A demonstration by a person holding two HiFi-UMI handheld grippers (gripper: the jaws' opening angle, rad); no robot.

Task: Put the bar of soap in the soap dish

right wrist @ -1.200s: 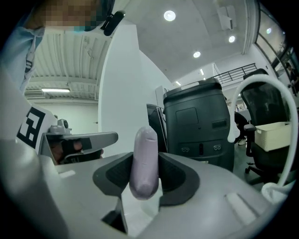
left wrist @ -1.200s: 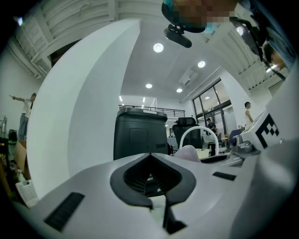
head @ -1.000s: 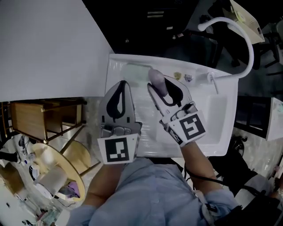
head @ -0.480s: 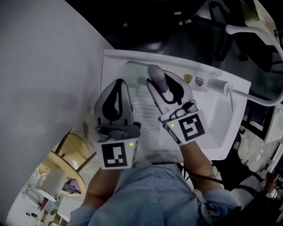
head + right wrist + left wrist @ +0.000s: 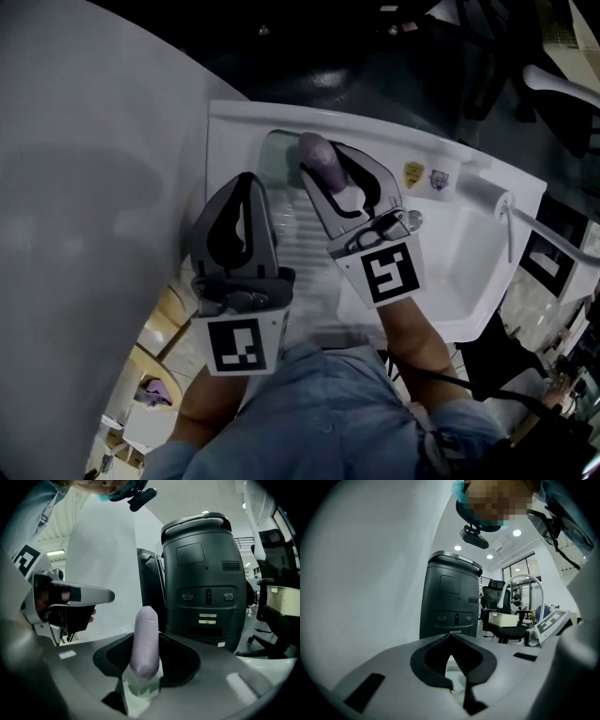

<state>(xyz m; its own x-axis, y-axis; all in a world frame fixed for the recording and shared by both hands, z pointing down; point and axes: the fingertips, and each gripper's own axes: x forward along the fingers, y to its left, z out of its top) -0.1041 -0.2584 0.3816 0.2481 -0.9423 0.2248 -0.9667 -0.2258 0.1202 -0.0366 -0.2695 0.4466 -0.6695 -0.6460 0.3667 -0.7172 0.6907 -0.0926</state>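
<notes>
Your right gripper (image 5: 325,163) clamps the soap bar (image 5: 314,150), long axis out along the jaws; soap dish (image 5: 278,150) sits just beyond its tip, leftward; left gripper (image 5: 248,180) pinched shut, empty.

The soap dish (image 5: 277,152) sits in the far left corner of the sink (image 5: 450,272), beside the wall panel (image 5: 94,187); the faucet (image 5: 494,195) stands on the sink's right side. The bar of soap (image 5: 317,155), between the jaws of the right gripper (image 5: 330,178), is over the dish's right end; the left gripper (image 5: 246,180) lies just left of it, over the sink's left edge.
</notes>
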